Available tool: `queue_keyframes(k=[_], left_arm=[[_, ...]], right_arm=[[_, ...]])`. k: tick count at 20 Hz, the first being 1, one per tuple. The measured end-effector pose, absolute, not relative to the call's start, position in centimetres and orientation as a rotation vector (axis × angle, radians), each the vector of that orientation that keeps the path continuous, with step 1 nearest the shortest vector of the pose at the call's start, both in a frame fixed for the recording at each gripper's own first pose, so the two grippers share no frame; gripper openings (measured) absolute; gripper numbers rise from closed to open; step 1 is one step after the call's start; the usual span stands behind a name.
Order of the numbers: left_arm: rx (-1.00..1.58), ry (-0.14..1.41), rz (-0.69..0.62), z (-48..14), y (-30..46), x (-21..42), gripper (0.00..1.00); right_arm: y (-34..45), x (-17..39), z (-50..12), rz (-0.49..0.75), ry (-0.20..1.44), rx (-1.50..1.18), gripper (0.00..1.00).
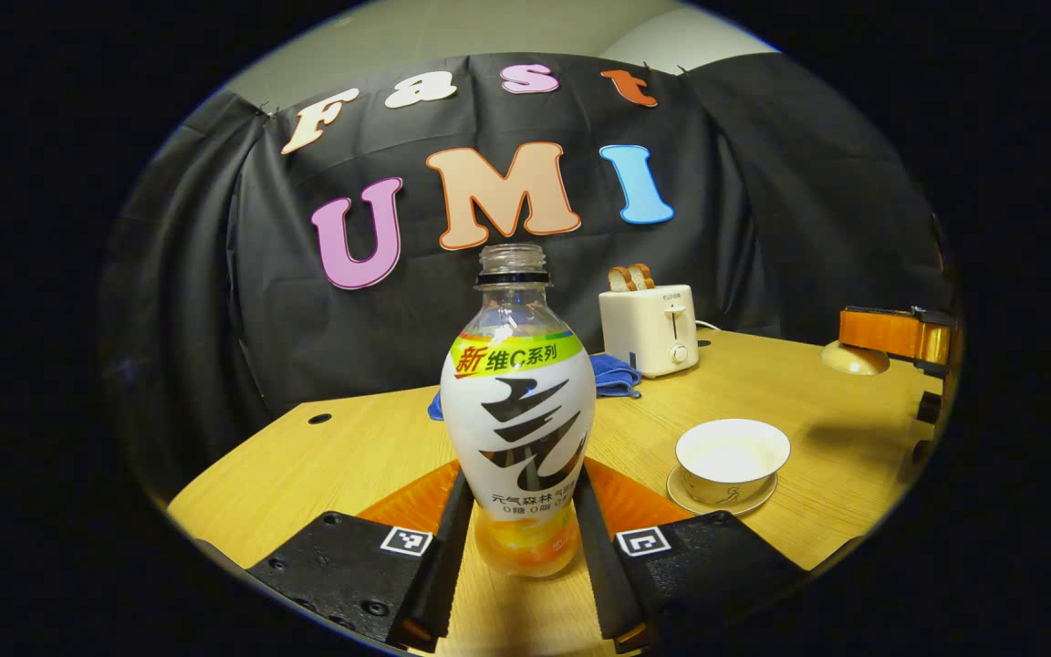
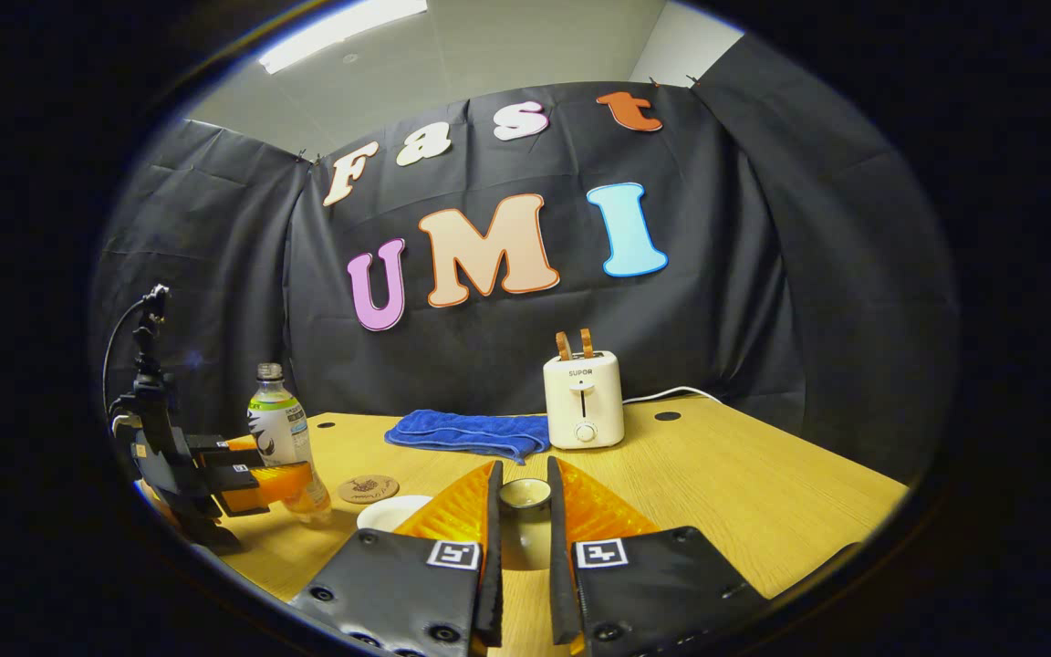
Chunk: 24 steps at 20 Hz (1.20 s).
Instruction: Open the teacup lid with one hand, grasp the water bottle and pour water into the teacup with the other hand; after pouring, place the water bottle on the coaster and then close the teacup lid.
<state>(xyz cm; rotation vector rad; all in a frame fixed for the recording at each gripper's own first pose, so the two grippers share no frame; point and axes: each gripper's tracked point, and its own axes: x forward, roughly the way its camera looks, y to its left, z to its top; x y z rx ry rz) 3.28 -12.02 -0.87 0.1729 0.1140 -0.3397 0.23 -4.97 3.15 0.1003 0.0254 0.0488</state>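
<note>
Water bottle stands between left tongs.

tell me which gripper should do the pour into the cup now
Left. Its fingers already close on the water bottle, uncapped and upright, with the open teacup nearby. The right gripper is occupied holding the lid.

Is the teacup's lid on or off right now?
Off. The teacup sits open on its saucer, while the right gripper holds the lid between its fingers.

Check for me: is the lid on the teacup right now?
No. In the left gripper view the teacup sits open on its saucer, its pale inside showing.
</note>
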Motion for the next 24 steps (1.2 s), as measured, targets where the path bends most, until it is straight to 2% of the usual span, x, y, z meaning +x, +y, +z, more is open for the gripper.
queue_keyframes(k=[2, 9, 24], left_arm=[[0.215, 0.111, -0.341, -0.6, -12.1, 3.3, 0.58], [0.429, 0.122, -0.269, -0.9, -10.4, 3.8, 0.58], [0.889, 0.126, -0.271, -2.8, -10.4, 4.2, 0.58]], right_arm=[[-5.2, 0.1, 3.1, 0.048, 0.026, 0.097, 0.22], [-5.5, 0.0, 3.3, 0.046, 0.029, 0.114, 0.23], [-5.9, -0.1, 3.5, 0.051, 0.028, 0.117, 0.24]])
